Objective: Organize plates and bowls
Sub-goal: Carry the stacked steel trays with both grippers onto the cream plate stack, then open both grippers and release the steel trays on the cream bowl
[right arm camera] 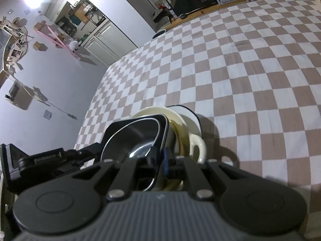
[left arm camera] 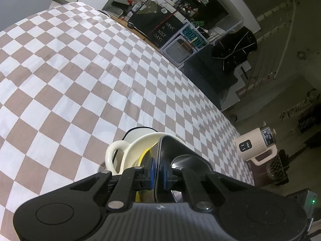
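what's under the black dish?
The black dish sits nested in a cream handled bowl, with a yellow rim between them and a white dark-rimmed dish beneath. Their bases are hidden.

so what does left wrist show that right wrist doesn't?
Left wrist only: a beige plastic appliance with a dark display on the floor past the table's edge, and a black garment over a chair.

Right wrist only: the glossy inside of the black rounded-square bowl, the left tongs on its far rim, a white wall with wooden decorations.

Both: checkered brown-and-white tablecloth, cream handled ceramic bowl, the black "HAVE A NICE DAY!" sign.
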`<control>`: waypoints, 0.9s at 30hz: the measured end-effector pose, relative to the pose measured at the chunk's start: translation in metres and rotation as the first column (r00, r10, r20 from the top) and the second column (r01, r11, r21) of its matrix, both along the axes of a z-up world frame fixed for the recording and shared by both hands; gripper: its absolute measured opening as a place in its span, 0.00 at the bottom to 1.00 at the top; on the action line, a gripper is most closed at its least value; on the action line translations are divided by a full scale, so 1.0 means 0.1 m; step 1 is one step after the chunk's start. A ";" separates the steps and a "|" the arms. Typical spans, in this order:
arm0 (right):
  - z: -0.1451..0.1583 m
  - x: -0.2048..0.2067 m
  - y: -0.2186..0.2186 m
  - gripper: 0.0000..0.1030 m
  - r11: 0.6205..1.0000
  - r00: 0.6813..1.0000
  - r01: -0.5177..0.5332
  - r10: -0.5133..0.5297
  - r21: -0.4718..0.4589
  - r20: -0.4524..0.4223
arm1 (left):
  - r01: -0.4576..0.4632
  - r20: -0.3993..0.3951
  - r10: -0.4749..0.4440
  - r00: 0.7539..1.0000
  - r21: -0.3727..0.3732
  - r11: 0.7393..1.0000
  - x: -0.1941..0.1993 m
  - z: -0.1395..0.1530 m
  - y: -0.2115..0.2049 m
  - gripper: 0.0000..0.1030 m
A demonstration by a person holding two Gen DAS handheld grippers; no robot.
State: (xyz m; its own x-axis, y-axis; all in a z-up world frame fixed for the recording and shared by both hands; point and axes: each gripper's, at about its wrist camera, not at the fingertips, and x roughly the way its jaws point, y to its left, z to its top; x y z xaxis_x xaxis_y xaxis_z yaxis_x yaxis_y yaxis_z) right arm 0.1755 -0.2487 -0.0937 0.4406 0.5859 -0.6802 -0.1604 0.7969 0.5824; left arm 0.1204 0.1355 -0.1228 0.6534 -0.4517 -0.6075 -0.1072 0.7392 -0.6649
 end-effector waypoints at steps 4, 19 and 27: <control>0.01 0.01 0.01 0.08 1.000 1.000 -0.004 0.004 -0.006 0.005 | 0.002 -0.001 -0.002 1.000 0.002 1.000 0.01 0.00 -0.02 0.07; 0.01 0.02 0.03 0.08 1.000 1.000 -0.013 0.013 -0.022 0.008 | 0.005 -0.016 -0.004 1.000 0.040 0.999 0.03 0.03 -0.05 0.08; 0.03 0.00 0.05 0.15 0.998 0.999 -0.030 0.032 -0.058 0.020 | 0.008 -0.025 -0.006 1.000 0.061 0.998 0.00 0.06 -0.04 0.11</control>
